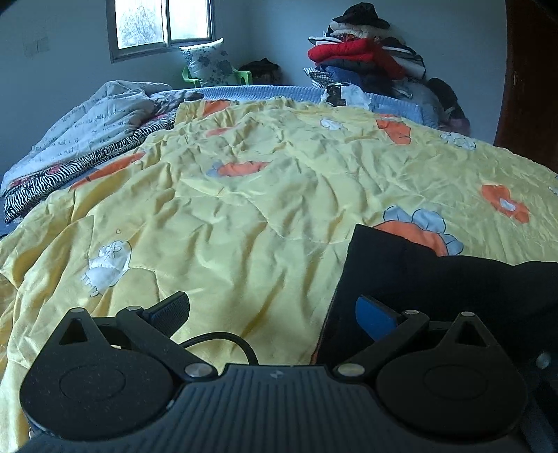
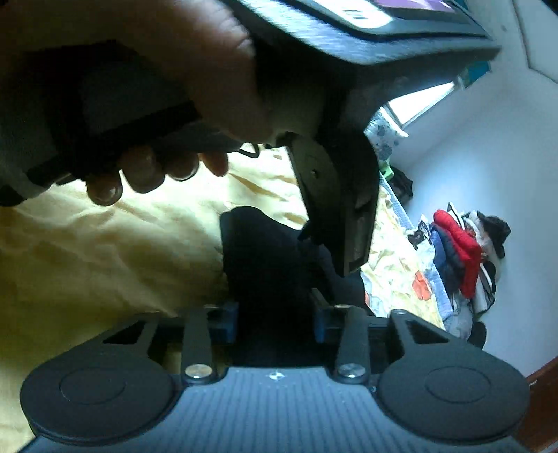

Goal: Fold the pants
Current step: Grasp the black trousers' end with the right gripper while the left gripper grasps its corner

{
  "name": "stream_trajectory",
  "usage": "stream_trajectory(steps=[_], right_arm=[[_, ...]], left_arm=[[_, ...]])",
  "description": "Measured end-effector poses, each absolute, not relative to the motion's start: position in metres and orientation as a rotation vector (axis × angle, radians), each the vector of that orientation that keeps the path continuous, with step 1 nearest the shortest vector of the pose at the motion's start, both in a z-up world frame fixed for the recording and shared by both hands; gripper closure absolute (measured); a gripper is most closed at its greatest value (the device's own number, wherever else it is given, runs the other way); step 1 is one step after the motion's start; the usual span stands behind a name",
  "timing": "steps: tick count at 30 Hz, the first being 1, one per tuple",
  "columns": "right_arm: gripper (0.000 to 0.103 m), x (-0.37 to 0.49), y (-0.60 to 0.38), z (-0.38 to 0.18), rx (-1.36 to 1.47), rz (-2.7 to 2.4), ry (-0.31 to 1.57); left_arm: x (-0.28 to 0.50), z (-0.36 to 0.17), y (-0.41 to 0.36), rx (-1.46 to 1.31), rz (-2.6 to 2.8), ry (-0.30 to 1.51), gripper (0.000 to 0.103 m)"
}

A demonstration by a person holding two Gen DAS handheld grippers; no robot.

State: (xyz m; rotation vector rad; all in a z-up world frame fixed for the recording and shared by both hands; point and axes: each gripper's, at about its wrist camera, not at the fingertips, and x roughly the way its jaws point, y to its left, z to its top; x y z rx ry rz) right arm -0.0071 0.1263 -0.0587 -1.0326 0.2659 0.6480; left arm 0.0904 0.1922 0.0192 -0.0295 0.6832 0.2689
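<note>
The black pants (image 1: 436, 278) lie on the yellow flowered quilt (image 1: 244, 209) at the lower right of the left wrist view. My left gripper (image 1: 275, 310) is open, its right finger over the pants' left edge and its left finger over bare quilt. In the right wrist view the camera is rolled sideways. The pants (image 2: 265, 251) show as a dark mass between the fingers of my right gripper (image 2: 275, 320), which looks open with cloth in the gap. The left gripper's body (image 2: 334, 195) and the hand holding it (image 2: 157, 104) hang just ahead.
A white printed quilt and zebra-striped cloth (image 1: 69, 150) lie at the bed's far left. A pile of clothes (image 1: 369, 55) with a red jacket stands at the far right corner. A window (image 1: 160, 24), a green chair with a pillow (image 1: 209, 66) and a brown door (image 1: 530, 87) lie beyond.
</note>
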Motion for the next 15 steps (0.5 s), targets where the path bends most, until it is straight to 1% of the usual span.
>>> stream_trajectory(steps=[4, 7, 12, 15], right_arm=[[0.08, -0.011, 0.128, -0.063, -1.082, 0.645, 0.239], [0.083, -0.014, 0.126, -0.066, -1.096, 0.639, 0.22], [0.085, -0.012, 0.122, -0.061, -1.037, 0.645, 0.239], [0.087, 0.006, 0.119, -0.05, -0.942, 0.667, 0.277]], left_arm=[[0.09, 0.019, 0.195, -0.028, 0.268, 0.681, 0.0], [0.09, 0.019, 0.194, -0.033, 0.264, 0.682, 0.0], [0.091, 0.019, 0.197, -0.056, 0.251, 0.685, 0.0], [0.09, 0.022, 0.207, -0.148, 0.203, 0.69, 0.0]])
